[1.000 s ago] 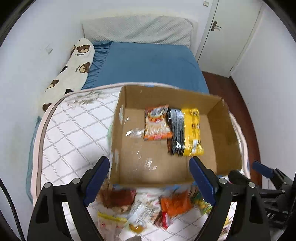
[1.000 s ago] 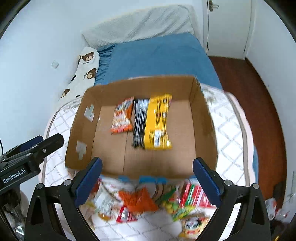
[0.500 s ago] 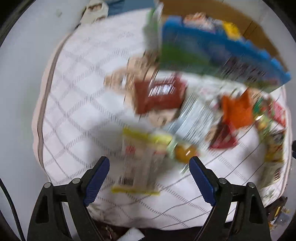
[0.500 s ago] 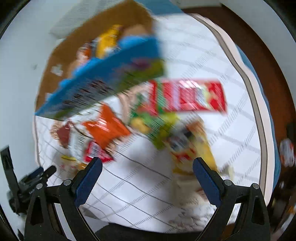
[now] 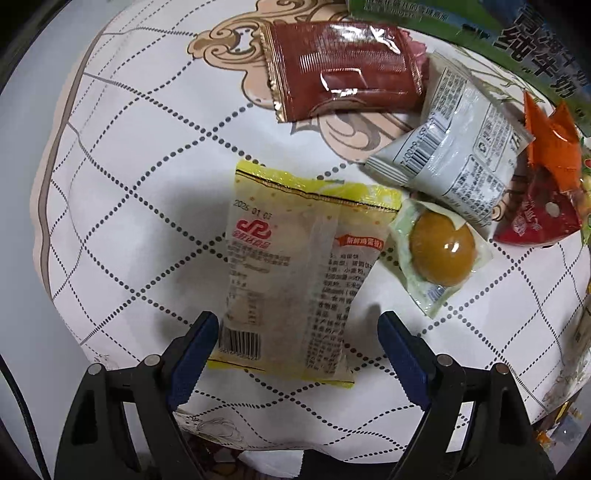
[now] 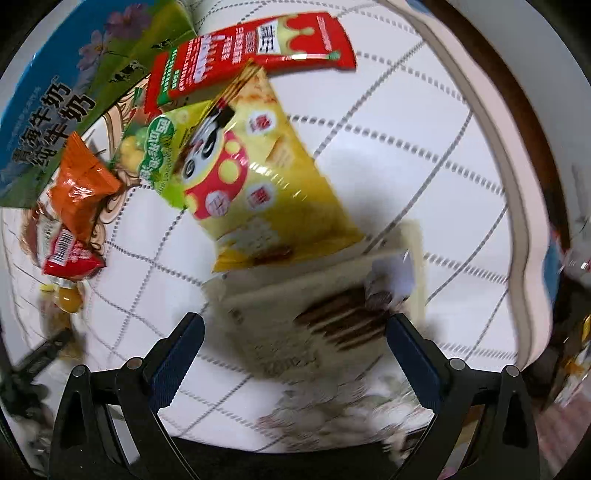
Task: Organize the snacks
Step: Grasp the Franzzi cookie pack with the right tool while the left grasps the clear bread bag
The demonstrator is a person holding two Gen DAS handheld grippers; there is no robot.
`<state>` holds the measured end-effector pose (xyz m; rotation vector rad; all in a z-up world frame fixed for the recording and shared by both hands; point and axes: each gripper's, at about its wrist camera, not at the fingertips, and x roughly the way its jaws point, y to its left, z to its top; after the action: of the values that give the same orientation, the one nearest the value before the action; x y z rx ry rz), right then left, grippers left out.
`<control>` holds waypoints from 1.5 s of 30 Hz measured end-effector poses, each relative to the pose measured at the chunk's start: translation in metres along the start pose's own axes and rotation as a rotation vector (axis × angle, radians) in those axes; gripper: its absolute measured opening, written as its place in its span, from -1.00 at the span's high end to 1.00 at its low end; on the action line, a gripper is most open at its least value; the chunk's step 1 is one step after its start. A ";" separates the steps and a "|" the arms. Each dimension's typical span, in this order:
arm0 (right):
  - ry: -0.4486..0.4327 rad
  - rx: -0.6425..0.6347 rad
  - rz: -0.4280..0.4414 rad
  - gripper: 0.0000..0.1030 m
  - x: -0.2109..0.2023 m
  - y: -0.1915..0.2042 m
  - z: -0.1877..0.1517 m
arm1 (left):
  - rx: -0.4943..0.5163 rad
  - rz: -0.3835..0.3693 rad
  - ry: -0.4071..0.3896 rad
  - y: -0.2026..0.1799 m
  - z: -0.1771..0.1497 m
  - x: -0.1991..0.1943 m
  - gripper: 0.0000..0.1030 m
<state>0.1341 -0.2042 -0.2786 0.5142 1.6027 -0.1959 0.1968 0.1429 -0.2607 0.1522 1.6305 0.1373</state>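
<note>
A cake packet (image 5: pixel 295 280) lies on the table cloth (image 5: pixel 122 206). An egg pack (image 5: pixel 439 251) sits just right of it. Behind the egg lies a printed packet (image 5: pixel 450 162), and left of that a long wrapper (image 5: pixel 343 66).

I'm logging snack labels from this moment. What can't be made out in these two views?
- Beige packet, right wrist view: motion blur smears its print.
- Milk carton, left wrist view: cut off by the top edge.
- Red packet, left wrist view: partly under the orange wrapper.
</note>
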 end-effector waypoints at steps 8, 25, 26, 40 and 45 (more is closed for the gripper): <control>-0.011 -0.486 -0.083 -0.97 -0.025 0.066 -0.025 | 0.015 -0.003 0.000 0.001 -0.003 0.002 -0.71; 0.155 -0.821 -0.376 -0.31 0.036 0.091 -0.015 | -0.009 0.034 -0.022 -0.004 -0.014 0.001 -0.71; 0.147 -0.722 -0.276 -0.31 0.029 0.088 -0.007 | -0.017 0.032 -0.021 -0.001 -0.016 0.000 -0.71; 0.140 -0.360 0.030 -0.70 0.025 0.088 0.005 | -0.186 -0.128 0.044 0.045 -0.028 0.012 -0.71; 0.124 -0.367 0.011 -0.69 0.042 0.098 -0.008 | -0.168 -0.115 0.017 0.040 -0.019 0.005 -0.71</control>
<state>0.1690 -0.1059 -0.3010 0.2540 1.7074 0.1410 0.1776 0.1827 -0.2570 -0.0712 1.6323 0.1867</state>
